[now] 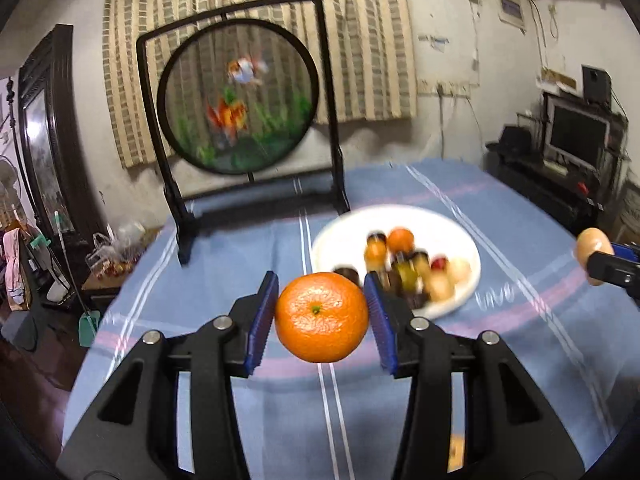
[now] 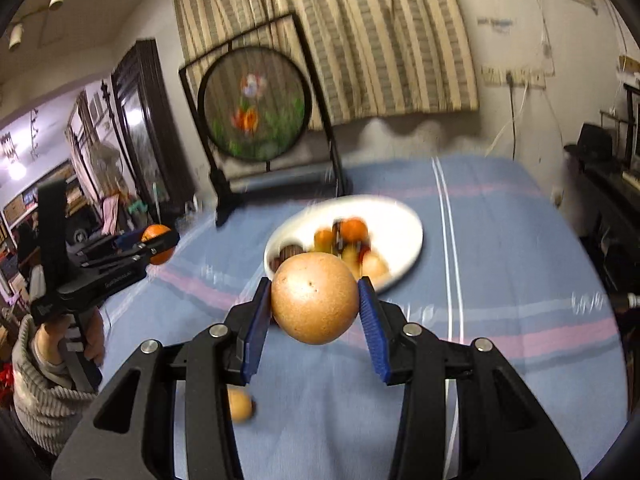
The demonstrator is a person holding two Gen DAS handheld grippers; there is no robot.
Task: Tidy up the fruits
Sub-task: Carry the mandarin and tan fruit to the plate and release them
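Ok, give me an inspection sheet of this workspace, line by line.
Surface: blue striped tablecloth.
Job's things: white plate holding mixed fruit; orange; brown round fruit; one small brown fruit loose on the cloth.
Clutter: framed round goldfish screen.
Grippers: left gripper clamps the orange; right gripper clamps the brown round fruit.
Cables: wall cord.
Surroundings: striped curtain, monitor.

My left jaws clamp a stem-up orange; my right jaws clamp a tan, speckled pear. More fruit fills the far white plate.
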